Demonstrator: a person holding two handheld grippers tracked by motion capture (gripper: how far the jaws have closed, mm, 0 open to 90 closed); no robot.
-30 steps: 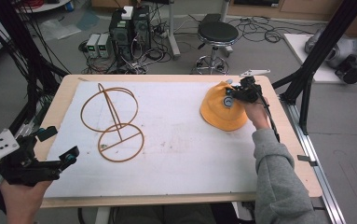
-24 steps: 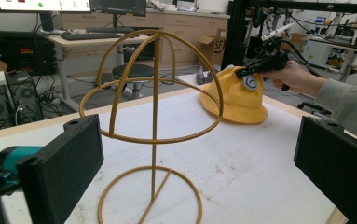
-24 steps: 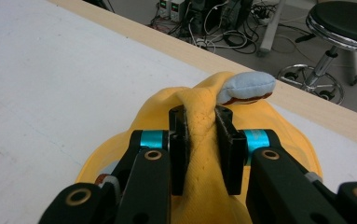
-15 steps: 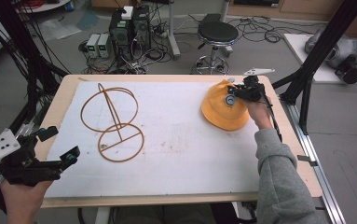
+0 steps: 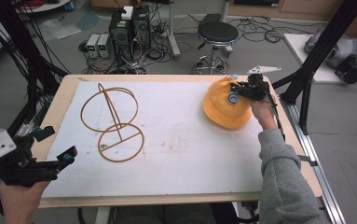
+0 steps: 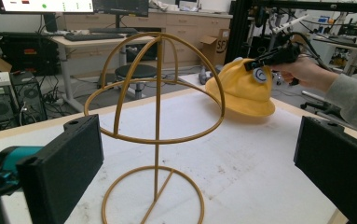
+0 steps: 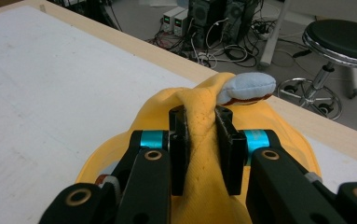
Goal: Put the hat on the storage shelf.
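While your right tool [image 5: 239, 89] pinches a fold of the yellow bucket hat [image 5: 224, 108] between its two black jaws, the hat sits at the far right of the counter [image 5: 176, 199], close to the back edge. In the right gripper view the cloth [image 7: 204, 140] is bunched into a ridge that runs up between the jaws, and its weave shows a fine diagonal rib. A small pale blue padded tab [image 7: 246, 88] with a dark red-brown underside sticks out from the top of that ridge, beyond the jaw tips. From the left gripper view the hat [image 6: 241, 91] keeps a rounded crown and a short, drooping brim, with its lower edge on the white mat [image 6: 260, 154]; a round grey badge [image 6: 261, 74] sits on the crown right under your tool. Whether the far side of the brim is lifted off the mat you cannot tell from these views.

Your left tool [image 5: 50, 140] is at the near left corner of the counter, jaws spread wide with nothing between them. It faces the golden wire hat stand [image 6: 160, 126], which stands upright on its ring base at the left half of the mat, well apart from the hat
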